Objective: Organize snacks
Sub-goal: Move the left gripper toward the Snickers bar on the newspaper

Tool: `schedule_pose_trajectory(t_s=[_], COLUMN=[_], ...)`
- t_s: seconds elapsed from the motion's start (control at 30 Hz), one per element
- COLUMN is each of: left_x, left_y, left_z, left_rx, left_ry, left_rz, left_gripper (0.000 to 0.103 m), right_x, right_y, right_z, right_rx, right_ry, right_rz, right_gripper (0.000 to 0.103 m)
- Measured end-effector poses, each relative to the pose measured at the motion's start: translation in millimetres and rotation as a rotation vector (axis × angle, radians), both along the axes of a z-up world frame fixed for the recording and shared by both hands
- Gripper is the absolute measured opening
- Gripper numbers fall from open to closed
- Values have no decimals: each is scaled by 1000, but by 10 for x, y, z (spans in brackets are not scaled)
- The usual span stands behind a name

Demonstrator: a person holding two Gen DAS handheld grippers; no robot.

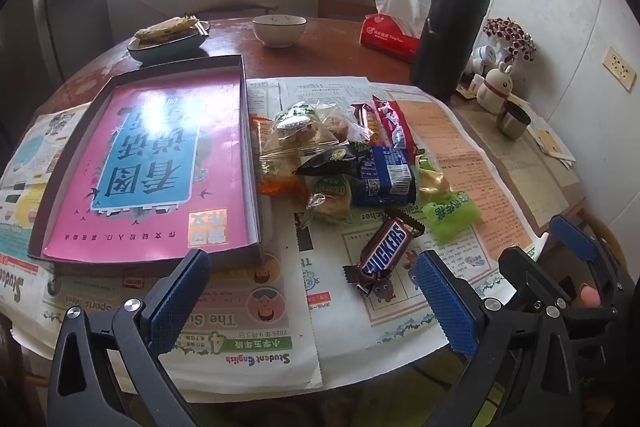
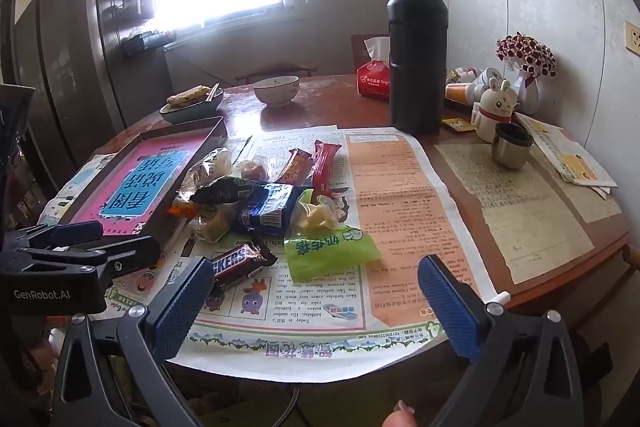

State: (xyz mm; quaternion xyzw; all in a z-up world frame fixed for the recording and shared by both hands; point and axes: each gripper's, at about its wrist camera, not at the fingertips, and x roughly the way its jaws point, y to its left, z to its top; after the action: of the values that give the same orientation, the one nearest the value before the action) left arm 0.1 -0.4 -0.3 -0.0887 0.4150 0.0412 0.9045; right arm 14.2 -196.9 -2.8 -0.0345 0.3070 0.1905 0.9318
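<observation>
Tabletop; tongs (both) wide, empty

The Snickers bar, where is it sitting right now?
The brown Snickers bar lies on the newspaper at the near edge of the snack pile, just left of the green packet and right of the pink-lined tray.

Snickers bar: you see a brown wrapper with white lettering edged blue and red.
Green packet: lime green with white characters.
Blue packet: dark blue with white print.
Tray: dark rim around a pink sheet with a light blue panel.
Flask: matte black with a silver neck.
Tissue pack: red.
Gripper pads: your pads are ribbed blue.
</observation>
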Motion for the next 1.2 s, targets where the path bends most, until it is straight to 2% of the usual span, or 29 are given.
schedule_pose_trajectory(t_s=[0.63,1.0,1.2], left_x=[9,15,28], left_y=[-59,-97,-126], left_z=[-13,-27,-33], left_rx=[-4,34,21], left_ry=[6,-25,-17], left_rz=[-20,-24,-33], left_gripper=[102,102,102], right_x=[38,50,57], right_y=[-54,-89,-102], right_z=[-2,-11,-15], right_rx=[12,17,18], right_ry=[7,12,12], right_rz=[-14,-17,-17], right_gripper=[103,103,103])
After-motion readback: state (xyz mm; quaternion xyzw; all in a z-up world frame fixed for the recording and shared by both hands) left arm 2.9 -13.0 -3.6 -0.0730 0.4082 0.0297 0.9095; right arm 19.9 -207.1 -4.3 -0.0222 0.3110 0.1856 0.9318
